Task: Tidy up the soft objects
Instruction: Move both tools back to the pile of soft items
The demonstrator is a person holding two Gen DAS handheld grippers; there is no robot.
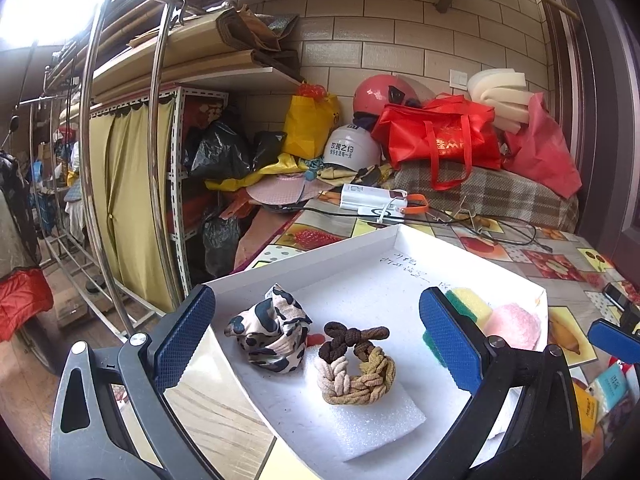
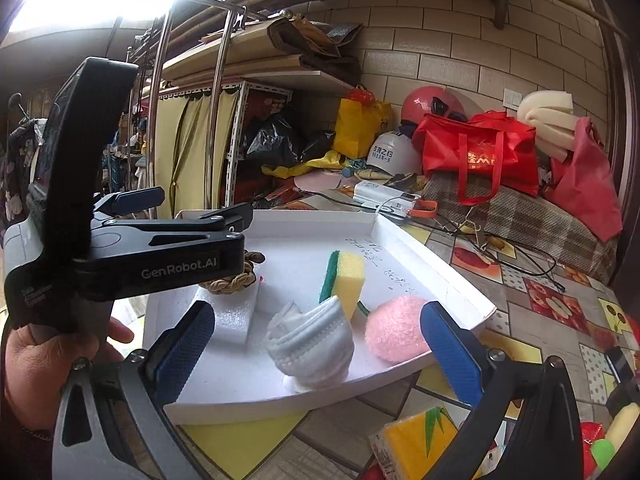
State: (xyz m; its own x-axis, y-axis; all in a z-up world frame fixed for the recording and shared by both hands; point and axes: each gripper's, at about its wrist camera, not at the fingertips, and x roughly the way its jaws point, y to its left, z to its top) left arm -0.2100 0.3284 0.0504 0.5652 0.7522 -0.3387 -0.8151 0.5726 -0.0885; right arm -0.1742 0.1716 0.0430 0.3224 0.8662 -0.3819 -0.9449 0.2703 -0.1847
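A white tray (image 1: 360,248) holds the soft things. In the left wrist view a cow-print cloth scrunchie (image 1: 270,330) and a braided brown-and-beige rope ring (image 1: 354,364) lie on a white foam sheet (image 1: 376,420), between the wide-open fingers of my left gripper (image 1: 318,340), which hangs empty above them. A yellow-green sponge (image 1: 470,306) and a pink puff (image 1: 514,326) lie to the right. In the right wrist view my right gripper (image 2: 316,354) is open and empty, with a rolled white sock (image 2: 314,346) between its fingers, next to the sponge (image 2: 348,278) and puff (image 2: 394,328).
The left gripper's body (image 2: 132,256) and the hand holding it fill the left of the right wrist view. The tray (image 2: 280,396) sits on a fruit-patterned tablecloth (image 2: 552,304). Cables, a power bank (image 2: 386,196), helmets and red bags (image 2: 480,152) crowd the back. Tissue packets (image 2: 416,440) lie near.
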